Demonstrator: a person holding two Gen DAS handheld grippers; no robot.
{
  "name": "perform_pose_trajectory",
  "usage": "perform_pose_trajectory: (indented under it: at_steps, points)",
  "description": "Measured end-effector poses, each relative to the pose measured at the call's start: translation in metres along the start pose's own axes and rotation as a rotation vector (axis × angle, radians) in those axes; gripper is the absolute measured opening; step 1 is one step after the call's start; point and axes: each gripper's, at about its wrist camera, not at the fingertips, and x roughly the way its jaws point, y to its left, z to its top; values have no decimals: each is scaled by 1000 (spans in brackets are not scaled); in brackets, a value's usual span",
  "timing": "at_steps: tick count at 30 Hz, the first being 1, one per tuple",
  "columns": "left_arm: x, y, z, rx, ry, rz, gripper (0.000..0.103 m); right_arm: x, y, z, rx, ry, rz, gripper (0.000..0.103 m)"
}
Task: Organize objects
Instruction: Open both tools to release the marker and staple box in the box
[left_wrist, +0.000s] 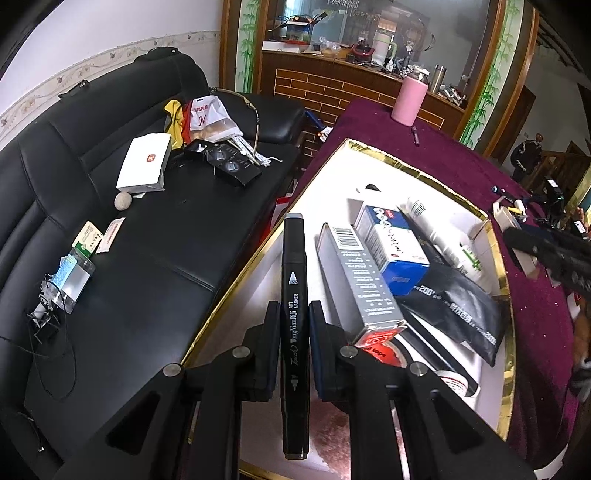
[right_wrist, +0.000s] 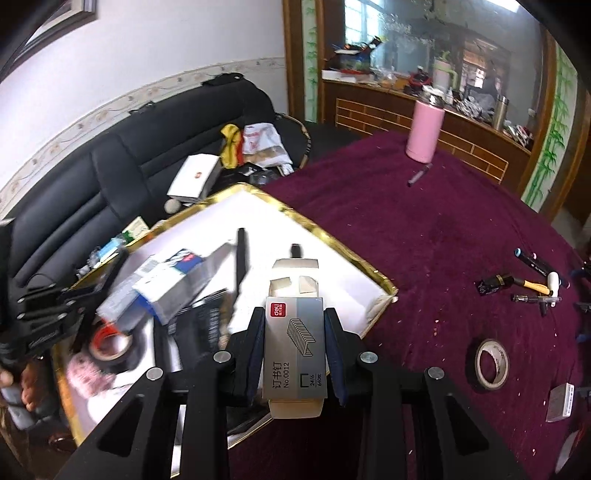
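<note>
Two grippers, each clamped on one item over a gold-rimmed tray (left_wrist: 504, 280) at the desk's (right_wrist: 424, 229) near-left corner.

Left gripper (left_wrist: 293, 321): jaws nearly closed, pads pressed on a black marker (left_wrist: 294, 295) lettered "Touch TongNianRiJi ART MARKER" and "BROAD". The marker lies along the fingers, grey cap end forward, above the tray's left side, just inside the rim.

Right gripper (right_wrist: 294, 332): jaws part open, pressed on both sides of a grey staple box (right_wrist: 295, 343) marked "deli", "No.0012", "24/6", with Chinese characters. Its far flaps stand open. The box hangs over the tray's right part, near its right corner.

Tray contents, piled mid and right:
- grey carton (left_wrist: 360, 280), barcode on its end, small print unreadable;
- blue-and-white box (left_wrist: 393, 247), leaning on the carton;
- black pouch (left_wrist: 458, 310) with "200" legible;
- red tape roll (left_wrist: 376, 349) reading "tape", partly under the carton.

Open room: the tray's far white floor and its left strip are bare. The maroon desk beyond is largely open.

Desk, right side: tape ring (right_wrist: 492, 364), markers and small tools (right_wrist: 532, 284), well apart from the tray. Far edge: pink bottle (right_wrist: 424, 127), pen (right_wrist: 418, 176) near it.

Left of the desk: black sofa (left_wrist: 110, 258) carrying a white box (left_wrist: 146, 164) with a red logo and sundry small packets.
</note>
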Motion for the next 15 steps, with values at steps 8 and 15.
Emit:
perform_pose_trajectory:
  at_steps: [8,15]
  points:
    - [12,-1,-3,-12,12,42,16,45,-14,13,-25,33,-1,33]
    - [14,-15,-2,-23,26,105,15,69,-23,5,-25,76,54,33]
